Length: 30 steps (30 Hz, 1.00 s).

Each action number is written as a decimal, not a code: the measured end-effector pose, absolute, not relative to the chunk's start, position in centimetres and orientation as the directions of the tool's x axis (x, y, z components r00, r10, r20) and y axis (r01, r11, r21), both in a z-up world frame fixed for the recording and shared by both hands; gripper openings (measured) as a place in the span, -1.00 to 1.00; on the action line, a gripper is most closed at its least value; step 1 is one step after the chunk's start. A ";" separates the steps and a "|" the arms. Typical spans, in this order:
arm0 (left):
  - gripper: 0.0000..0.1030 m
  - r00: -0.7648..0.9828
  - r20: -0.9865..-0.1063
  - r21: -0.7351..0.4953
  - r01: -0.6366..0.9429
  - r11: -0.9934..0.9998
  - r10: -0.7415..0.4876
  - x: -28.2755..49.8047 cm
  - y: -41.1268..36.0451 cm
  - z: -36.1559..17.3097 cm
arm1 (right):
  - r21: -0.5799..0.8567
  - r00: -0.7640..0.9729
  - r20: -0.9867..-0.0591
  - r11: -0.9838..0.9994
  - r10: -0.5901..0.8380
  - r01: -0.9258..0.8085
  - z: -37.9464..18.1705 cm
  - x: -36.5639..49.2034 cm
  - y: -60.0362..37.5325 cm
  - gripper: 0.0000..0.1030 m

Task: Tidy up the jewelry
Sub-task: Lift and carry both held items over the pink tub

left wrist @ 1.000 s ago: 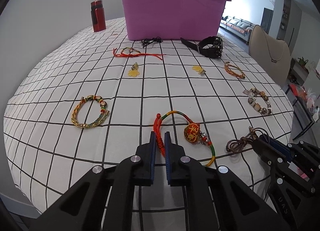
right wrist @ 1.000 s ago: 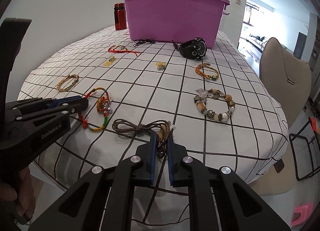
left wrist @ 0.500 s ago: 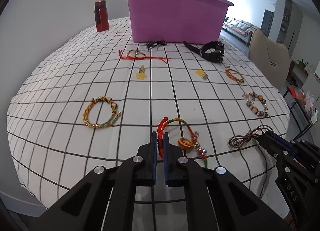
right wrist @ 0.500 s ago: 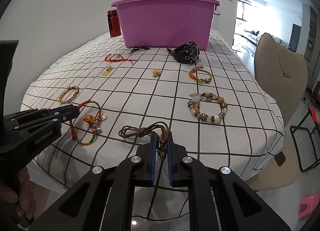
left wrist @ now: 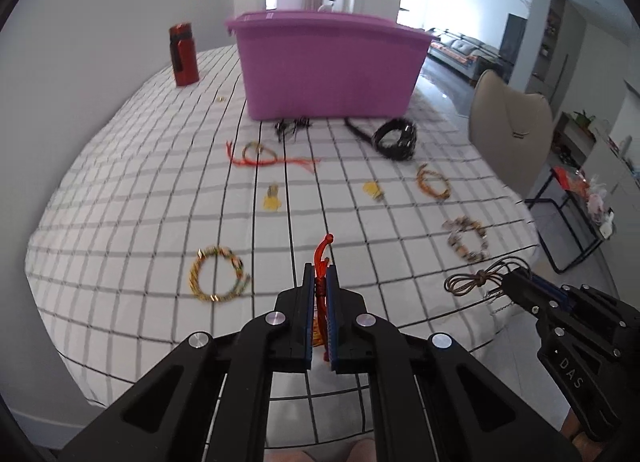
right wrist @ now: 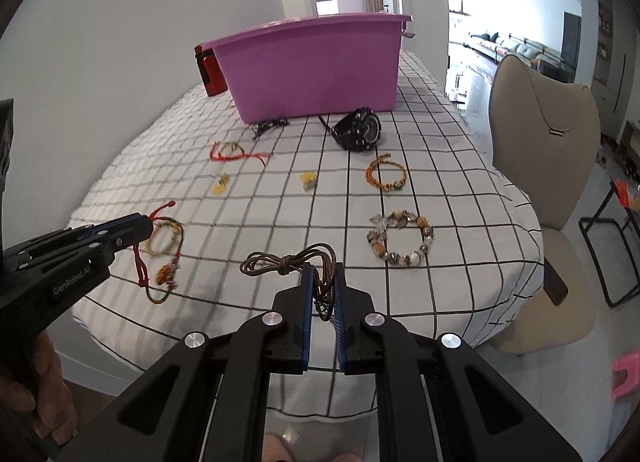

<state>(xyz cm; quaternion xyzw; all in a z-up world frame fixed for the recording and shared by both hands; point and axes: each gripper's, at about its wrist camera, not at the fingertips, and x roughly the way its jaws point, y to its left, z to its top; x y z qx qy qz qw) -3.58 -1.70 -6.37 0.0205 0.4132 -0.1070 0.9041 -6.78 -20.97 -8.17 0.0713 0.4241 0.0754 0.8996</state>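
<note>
My left gripper is shut on a red cord bracelet, lifted off the checked tablecloth; in the right wrist view that bracelet dangles below the left gripper with its charm hanging. A brown cord necklace hangs from my right gripper, which is shut on it; the left wrist view shows the necklace at the right gripper. The purple tub stands at the far end of the table.
Left on the cloth are a green-gold bracelet, a red string bracelet, two yellow charms, a black watch, an orange bracelet and a beaded bracelet. A red bottle stands beside the tub. A beige chair is at the right.
Both grippers have risen from the table. The red cord bracelet and the brown necklace have come up with them and now hang off the cloth.
</note>
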 end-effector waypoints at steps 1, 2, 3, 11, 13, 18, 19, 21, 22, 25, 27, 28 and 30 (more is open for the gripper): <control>-0.89 0.636 -0.751 -0.051 0.213 0.976 -0.178 -3.5 -1.5 -5.7 | 0.204 0.627 -0.753 0.977 0.200 -0.067 -7.3 -6.7 -21.0 -0.82; -0.89 0.636 -0.750 -0.055 0.216 0.975 -0.183 -3.3 -1.3 -4.8 | 0.211 0.626 -0.753 0.976 0.202 -0.061 -6.7 -6.6 -21.0 -0.82; -0.89 0.637 -0.748 -0.060 0.217 0.974 -0.188 -3.2 -1.1 -4.2 | 0.211 0.629 -0.752 0.976 0.197 -0.053 -5.5 -6.5 -21.0 -0.82; -0.89 0.675 -0.704 -0.047 0.269 0.962 -0.223 -1.8 -1.3 1.1 | 0.219 0.679 -0.713 0.976 0.172 -0.016 -0.1 -4.8 -21.6 -0.82; -0.89 0.677 -0.702 -0.045 0.267 0.963 -0.221 -1.2 -1.6 2.0 | 0.222 0.683 -0.709 0.975 0.177 -0.022 0.7 -3.8 -22.0 -0.82; -0.89 0.686 -0.698 -0.054 0.237 0.970 -0.206 0.8 -3.0 3.4 | 0.225 0.690 -0.692 0.972 0.211 -0.072 2.0 -0.7 -23.5 -0.81; -0.89 0.691 -0.696 -0.054 0.222 0.974 -0.196 1.5 -3.5 3.6 | 0.224 0.693 -0.686 0.970 0.222 -0.089 2.1 0.0 -23.9 -0.82; -0.89 0.700 -0.693 -0.056 0.191 0.980 -0.176 2.5 -4.2 4.0 | 0.223 0.693 -0.675 0.965 0.254 -0.137 2.5 1.8 -24.7 -0.82; -0.89 0.702 -0.694 -0.058 0.165 0.985 -0.159 3.2 -4.7 4.2 | 0.219 0.689 -0.672 0.962 0.272 -0.165 2.6 2.8 -25.2 -0.82; -0.89 0.706 -0.696 -0.081 0.101 0.992 -0.129 5.2 -5.8 4.9 | 0.227 0.678 -0.657 0.944 0.329 -0.238 3.4 5.9 -26.6 -0.82; -0.89 0.711 -0.697 -0.080 0.056 0.995 -0.096 6.4 -6.4 5.4 | 0.224 0.668 -0.655 0.934 0.355 -0.277 3.9 7.8 -27.4 -0.81; -0.89 0.715 -0.694 -0.089 0.033 0.995 -0.086 7.0 -6.6 5.9 | 0.230 0.662 -0.650 0.927 0.373 -0.296 4.2 8.7 -27.7 -0.81; -0.89 0.726 -0.684 -0.096 0.001 0.995 -0.067 8.1 -6.9 6.6 | 0.224 0.660 -0.637 0.915 0.399 -0.336 4.9 10.5 -28.3 -0.82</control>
